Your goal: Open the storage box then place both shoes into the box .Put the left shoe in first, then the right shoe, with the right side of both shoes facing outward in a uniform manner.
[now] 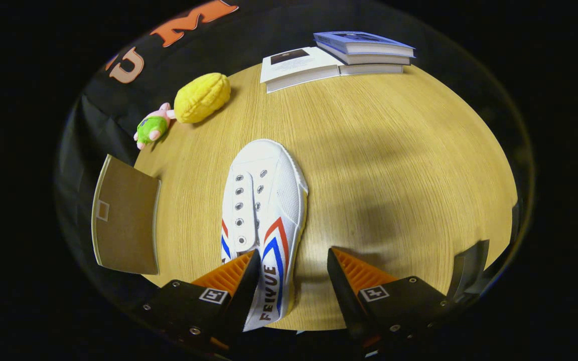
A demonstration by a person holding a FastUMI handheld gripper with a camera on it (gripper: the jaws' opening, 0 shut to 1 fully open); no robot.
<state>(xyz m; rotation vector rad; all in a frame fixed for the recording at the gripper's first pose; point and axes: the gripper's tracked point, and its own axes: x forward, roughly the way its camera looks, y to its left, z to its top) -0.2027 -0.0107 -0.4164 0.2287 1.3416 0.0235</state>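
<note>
A white canvas shoe with red and blue stripes lies on the wooden table, toe pointing away from me. Its heel end reaches between my fingers. My gripper is open: the left finger sits over the shoe's opening by the heel, and the right finger stands off the shoe's right side with bare table between. The storage box's brown opened lid shows past the table's left edge, beside the left finger.
A yellow plush toy and a small pink-and-green plush lie at the far left of the table. Books are stacked at the far edge. The right half of the table is bare wood.
</note>
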